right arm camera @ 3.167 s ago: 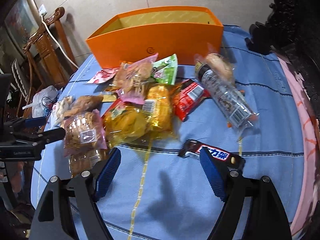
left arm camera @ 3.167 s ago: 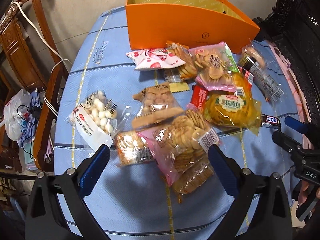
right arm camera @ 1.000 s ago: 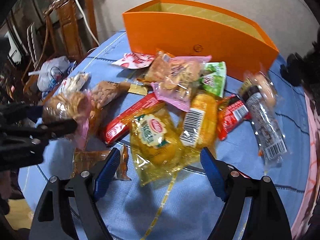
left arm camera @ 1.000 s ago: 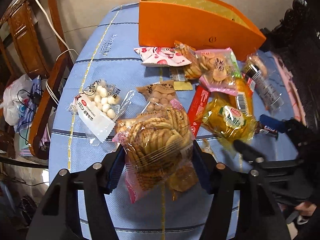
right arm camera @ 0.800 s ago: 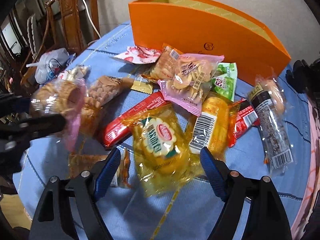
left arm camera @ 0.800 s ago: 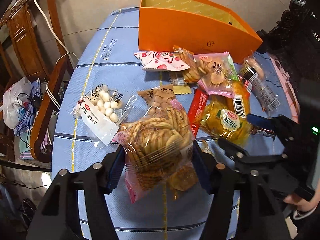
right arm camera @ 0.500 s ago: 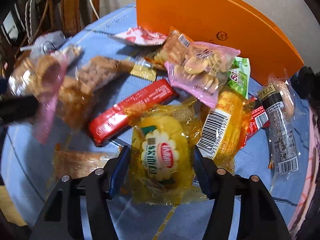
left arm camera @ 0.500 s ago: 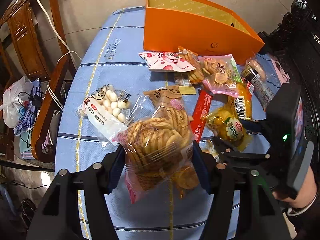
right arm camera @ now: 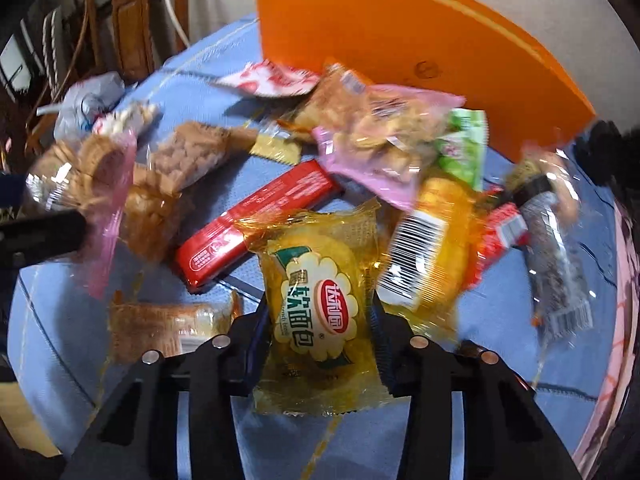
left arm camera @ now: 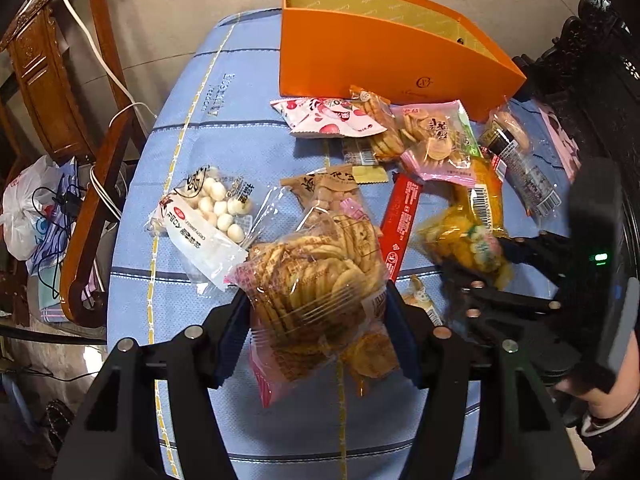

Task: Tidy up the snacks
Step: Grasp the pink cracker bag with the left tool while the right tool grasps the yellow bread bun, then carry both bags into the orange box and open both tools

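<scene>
The right tongs, jaws just closing, pinch a yellow bread packet reading "软面包"; the left tongs clamp a biscuit bag, label unreadable.

Blue-clothed table with orange box, white ball-snack bag, perhaps a dozen snack packets.

The worktop wears a light blue cloth crossed by dark blue bands and dashed yellow lines, and the box on it is bright orange outside with a pale yellow lining. The biscuit bag is clear with pink edges over golden-brown rounds. The bread packet is translucent yellow with a white scalloped label, a red oval and green lettering, and beside it lies a red bar.
</scene>
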`<action>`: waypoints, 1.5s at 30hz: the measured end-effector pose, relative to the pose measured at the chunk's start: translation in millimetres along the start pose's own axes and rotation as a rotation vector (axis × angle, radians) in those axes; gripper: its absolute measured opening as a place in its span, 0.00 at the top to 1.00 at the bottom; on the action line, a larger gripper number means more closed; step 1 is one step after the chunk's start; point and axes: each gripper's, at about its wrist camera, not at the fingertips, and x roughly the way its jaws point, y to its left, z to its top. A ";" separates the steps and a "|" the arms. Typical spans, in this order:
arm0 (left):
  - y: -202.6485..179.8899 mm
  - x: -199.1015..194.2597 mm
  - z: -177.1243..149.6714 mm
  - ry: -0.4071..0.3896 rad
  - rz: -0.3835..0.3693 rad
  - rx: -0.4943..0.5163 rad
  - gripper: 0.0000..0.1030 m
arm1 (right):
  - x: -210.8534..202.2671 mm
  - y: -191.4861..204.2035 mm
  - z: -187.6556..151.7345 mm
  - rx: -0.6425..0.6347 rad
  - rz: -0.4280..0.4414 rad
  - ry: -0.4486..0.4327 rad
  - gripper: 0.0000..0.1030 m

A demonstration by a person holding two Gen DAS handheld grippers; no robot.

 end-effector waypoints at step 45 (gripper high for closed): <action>-87.0 1.7 277.0 -0.231 0.021 0.117 0.39 | -63.2 -168.8 201.3 0.207 -0.056 -0.311 0.57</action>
